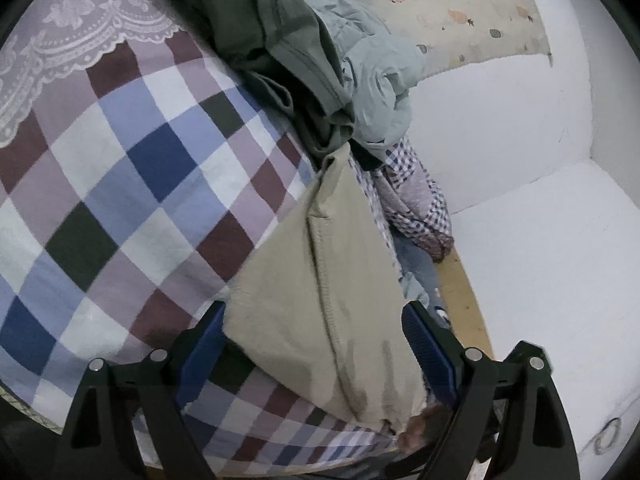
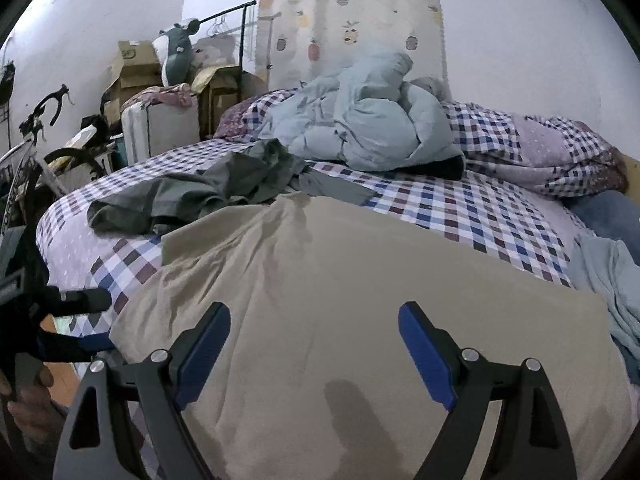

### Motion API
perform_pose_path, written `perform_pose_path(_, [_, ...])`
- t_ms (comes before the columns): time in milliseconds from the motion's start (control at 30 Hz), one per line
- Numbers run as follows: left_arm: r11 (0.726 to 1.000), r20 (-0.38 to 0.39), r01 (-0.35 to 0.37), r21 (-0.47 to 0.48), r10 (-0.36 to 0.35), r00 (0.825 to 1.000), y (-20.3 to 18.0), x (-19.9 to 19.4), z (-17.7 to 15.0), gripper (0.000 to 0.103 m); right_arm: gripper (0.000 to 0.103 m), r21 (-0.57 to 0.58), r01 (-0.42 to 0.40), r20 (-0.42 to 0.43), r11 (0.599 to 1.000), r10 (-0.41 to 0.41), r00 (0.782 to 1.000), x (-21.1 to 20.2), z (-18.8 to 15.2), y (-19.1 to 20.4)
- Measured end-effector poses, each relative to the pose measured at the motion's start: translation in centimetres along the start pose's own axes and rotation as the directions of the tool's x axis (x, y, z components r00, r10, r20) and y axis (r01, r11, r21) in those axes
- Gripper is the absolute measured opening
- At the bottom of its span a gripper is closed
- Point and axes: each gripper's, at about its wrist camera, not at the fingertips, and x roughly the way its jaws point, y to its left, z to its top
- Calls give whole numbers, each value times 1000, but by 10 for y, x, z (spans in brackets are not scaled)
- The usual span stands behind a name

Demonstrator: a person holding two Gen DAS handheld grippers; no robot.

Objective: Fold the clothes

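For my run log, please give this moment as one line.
left gripper: open | right gripper: open | beige cloth garment: flat on checkered bed sheet

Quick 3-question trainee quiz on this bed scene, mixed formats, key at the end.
1. True or false: the right gripper has its jaws open over the beige garment.
2. What lies just beyond the beige garment on the checked sheet? A) grey-green garment B) red towel C) black shoe
3. Fill in: the pale blue jacket sits bunched near the ___ of the bed.

Key: 1 true; 2 A; 3 far end
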Motion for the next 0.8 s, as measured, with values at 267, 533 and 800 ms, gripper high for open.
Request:
perform_pose_path(267, [1000, -5, 9, -12, -9, 1000, 0, -5, 1, 65, 90, -55, 1, -22, 999, -2, 1000, 7, -7, 16])
perform_pose_path(533, [997, -21, -74, -24, 74, 997, 5, -9, 2, 8, 90, -181, 13, -4, 983, -14, 1000, 6, -13, 48])
perform_pose_path(800, [999, -26, 30, 27, -29, 999, -16, -15, 5, 5, 91, -439, 16, 46, 898, 4, 999, -2, -29, 117])
